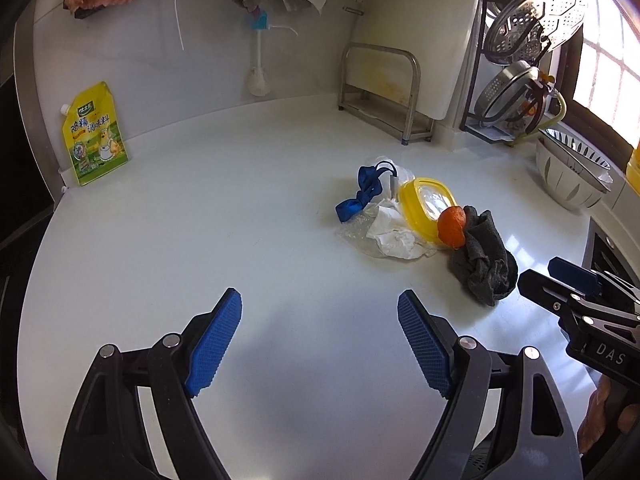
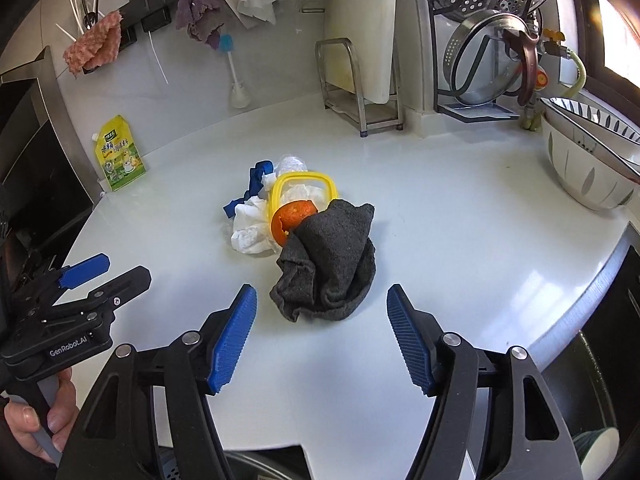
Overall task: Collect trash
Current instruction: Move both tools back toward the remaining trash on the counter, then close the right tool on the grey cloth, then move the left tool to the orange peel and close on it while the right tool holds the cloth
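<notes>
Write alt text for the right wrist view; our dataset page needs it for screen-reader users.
An open right gripper hovers over a white counter, aimed at a crumpled grey cloth fronting a small pile: orange peel, yellow lid, white tissue, blue strap. The left gripper shows at left; bowls stand right.

Bare white countertop [image 2: 460, 240] lies open under my spread right gripper [image 2: 320, 312]; just ahead, the crumpled dark grey cloth [image 2: 328, 264] blocks the yellow-rimmed lid [image 2: 304, 184] behind.
</notes>
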The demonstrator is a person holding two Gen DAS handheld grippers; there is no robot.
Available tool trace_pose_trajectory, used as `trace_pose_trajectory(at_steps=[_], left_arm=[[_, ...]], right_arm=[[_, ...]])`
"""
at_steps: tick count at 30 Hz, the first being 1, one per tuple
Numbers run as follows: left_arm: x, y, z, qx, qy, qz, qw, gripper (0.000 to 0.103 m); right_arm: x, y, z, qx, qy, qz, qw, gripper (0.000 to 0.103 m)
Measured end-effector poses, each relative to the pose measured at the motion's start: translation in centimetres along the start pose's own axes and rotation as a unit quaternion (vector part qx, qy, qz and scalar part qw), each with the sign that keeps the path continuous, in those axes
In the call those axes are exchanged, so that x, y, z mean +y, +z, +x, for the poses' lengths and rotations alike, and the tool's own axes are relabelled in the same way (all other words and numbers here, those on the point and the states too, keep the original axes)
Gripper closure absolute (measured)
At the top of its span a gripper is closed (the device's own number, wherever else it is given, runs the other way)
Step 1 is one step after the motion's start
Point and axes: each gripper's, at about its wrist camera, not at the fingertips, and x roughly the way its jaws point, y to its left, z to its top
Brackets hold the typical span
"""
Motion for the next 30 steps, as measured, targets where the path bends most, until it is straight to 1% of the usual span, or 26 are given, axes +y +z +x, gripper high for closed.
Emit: trace_pose_trajectory(at_steps=[7,13,15,16,17,18,19,22,27,30], left_arm=[[-0.4,0.0,0.9,0.005,-0.001,-0.001,1.0000,0.024],[-0.9,0.0,1.7,0.013,-0.003,-0.003,0.9999,0.024],[-1.2,-0.1,2.0,0.015,-0.001,-0.001,0.9999,0.024],[-1.3,-0.1,2.0,0.015,-0.001,0.000,0.9999,0.024],[-1.4,-0.1,2.1,0.015,-0.001,0.000,0.9999,0.024],[-1.5,-0.1,2.2,0.017,-0.002,0.000,0.9999,0.024],[-1.6,-0.2,2.2,0.018,-0.004,-0.001,0.9998,0.024],[-2.2,-0.1,2.2,0.019,-0.007,-0.003,0.9998,0.024],[-3.6,0.1,1.9,0.014,-0.014,0.002,0.9998,0.024],[-4.4,0.3,1.9,0.011,-0.016,0.006,0.9998,0.024]], right_arm=[[-0.9,1.5,3.5,0.028,-0.001,0.001,1.000,0.037],[-0.9,1.5,4.7,0.041,0.016,0.000,0.999,0.038],[-0.8,1.4,4.6,0.042,0.028,-0.001,0.999,0.058],[-0.8,1.4,4.5,0.038,0.026,-0.002,0.999,0.060],[-0.7,1.4,4.3,0.035,0.026,-0.004,0.999,0.067],[-0.8,1.4,4.2,0.034,0.023,-0.005,0.999,0.082],[-0.9,1.4,4.1,0.035,0.028,-0.002,0.999,0.087],[-1.6,1.2,3.7,0.031,0.041,0.012,0.999,0.089],[-2.7,1.4,2.1,0.004,0.039,0.030,0.999,0.092],[-3.5,1.5,1.3,-0.010,0.029,0.037,0.999,0.092]])
